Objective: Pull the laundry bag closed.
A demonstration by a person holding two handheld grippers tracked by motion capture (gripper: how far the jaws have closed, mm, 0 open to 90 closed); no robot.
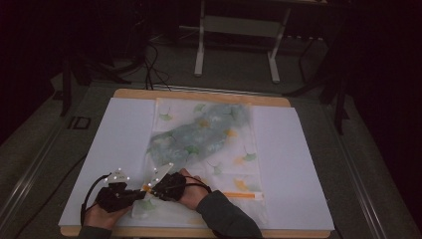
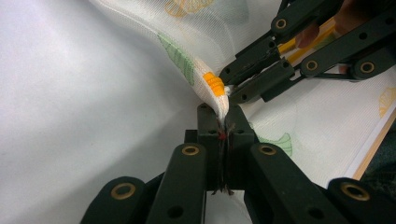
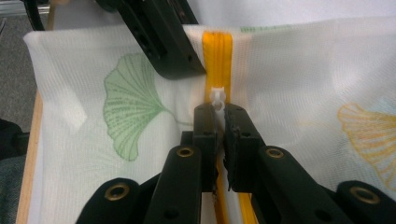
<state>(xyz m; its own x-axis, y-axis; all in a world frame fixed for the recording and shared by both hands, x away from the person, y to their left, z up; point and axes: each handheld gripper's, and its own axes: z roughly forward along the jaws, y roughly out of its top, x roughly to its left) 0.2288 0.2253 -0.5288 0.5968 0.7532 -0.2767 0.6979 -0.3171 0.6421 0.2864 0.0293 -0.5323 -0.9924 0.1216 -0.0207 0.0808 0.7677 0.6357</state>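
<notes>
Mesh laundry bag, zip end, held by two tools.

Table: wooden top, covered by a white sheet. Mesh bag: white netting printed with green and orange ginkgo leaves, lay flat along the middle of the sheet with a blue-green garment inside; its near corner was lifted at the near table edge. Orange zip tape: ran along the bag's near edge. Left tool: jaws fully closed, pinching the mesh fabric just beside the zip end. Right tool: jaws fully closed on the small white zip pull, its tips close beside the left tool's.
</notes>
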